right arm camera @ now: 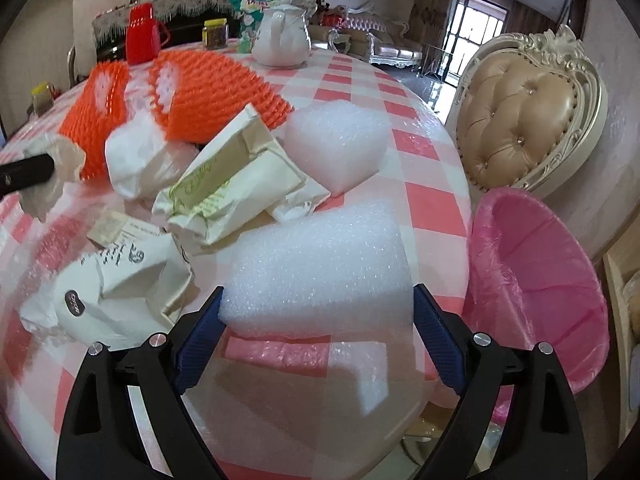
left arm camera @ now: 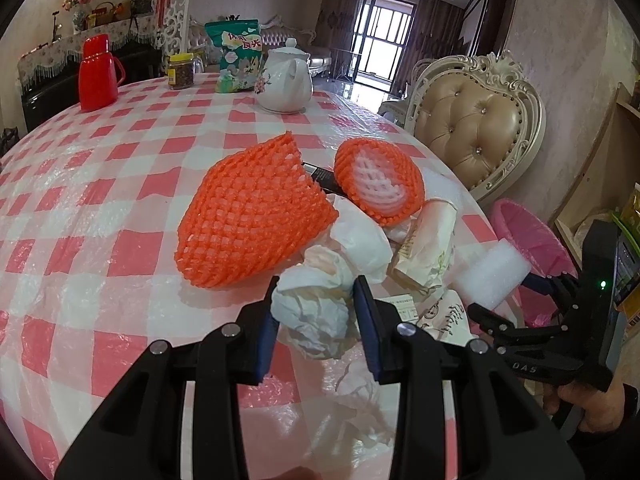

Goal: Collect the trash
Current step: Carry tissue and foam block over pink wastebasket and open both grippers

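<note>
now, left tongs (left arm camera: 316, 300): i am pinching a crumpled tissue (left arm camera: 312, 312) between both pads, holding it just above the surface (left arm camera: 100, 208) so it comes free of the pile.
right tongs (right arm camera: 318, 316): i am gripping a white foam block (right arm camera: 320, 268) by its near end, beside the surface edge nearest the bin.
pink bin (right arm camera: 536, 280): it is standing by the chair (right arm camera: 528, 120), lined with a pink bag, looking empty.
left behind: orange foam nets (left arm camera: 256, 212), paper wrappers (right arm camera: 232, 192), second foam block (right arm camera: 336, 144).
</note>
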`<state>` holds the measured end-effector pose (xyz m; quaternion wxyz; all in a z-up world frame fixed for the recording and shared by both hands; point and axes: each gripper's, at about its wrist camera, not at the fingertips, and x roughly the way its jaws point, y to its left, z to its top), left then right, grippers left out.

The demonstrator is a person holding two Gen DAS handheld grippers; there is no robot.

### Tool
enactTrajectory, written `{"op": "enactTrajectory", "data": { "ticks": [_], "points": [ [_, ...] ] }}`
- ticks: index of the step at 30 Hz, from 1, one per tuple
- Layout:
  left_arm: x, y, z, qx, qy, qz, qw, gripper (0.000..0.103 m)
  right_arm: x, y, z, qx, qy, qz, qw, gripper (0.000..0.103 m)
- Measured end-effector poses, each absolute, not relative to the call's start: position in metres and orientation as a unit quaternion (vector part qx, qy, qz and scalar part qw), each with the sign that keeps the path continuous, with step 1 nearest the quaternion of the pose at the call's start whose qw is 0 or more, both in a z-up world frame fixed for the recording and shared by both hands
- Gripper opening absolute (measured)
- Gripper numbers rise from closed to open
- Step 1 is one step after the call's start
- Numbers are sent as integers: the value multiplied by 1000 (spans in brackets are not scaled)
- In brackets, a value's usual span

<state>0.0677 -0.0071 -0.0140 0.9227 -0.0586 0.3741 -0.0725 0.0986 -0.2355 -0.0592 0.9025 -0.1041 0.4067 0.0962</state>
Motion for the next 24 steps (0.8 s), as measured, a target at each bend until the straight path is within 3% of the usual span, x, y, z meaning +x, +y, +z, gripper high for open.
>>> {"op": "enactTrajectory", "data": {
  "ticks": [10,24],
  "points": [
    [80,-38,10,-40,352,-97,930,35,98,-280,-26,-25,365,77,928,83],
    [115,-158,43,-2,324,-190,927,35,99,-385,0,29,333,-2,943,83]
  ]
}}
